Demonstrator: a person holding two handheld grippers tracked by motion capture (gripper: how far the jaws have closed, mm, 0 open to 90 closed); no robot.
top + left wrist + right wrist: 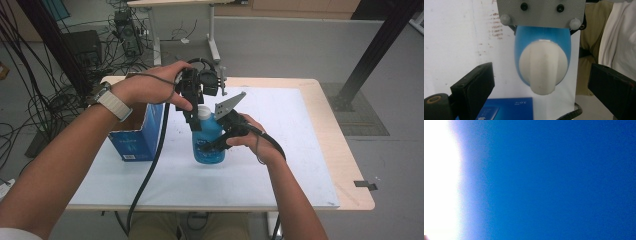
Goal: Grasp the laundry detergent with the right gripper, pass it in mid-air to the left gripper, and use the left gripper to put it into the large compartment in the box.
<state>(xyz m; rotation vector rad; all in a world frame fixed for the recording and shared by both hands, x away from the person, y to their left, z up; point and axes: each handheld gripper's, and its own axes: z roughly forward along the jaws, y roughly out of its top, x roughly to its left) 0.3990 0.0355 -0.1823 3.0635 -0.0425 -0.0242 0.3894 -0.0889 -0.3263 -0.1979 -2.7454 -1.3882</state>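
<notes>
While my right gripper [216, 142] clamps the upright blue bottle [208, 147] mid-table, my left gripper [196, 120] hangs wide-jawed over its white cap [544, 67].

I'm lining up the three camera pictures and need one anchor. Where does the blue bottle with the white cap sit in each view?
High view: the blue bottle stands upright at the table's middle, the right gripper clamped on its body.
Left gripper view: centre, seen from above, between open jaws that do not touch it.
Right gripper view: its blue wall spreads across the picture, blurred.
Shared landmark: the white cap, also central in the left gripper view.
</notes>
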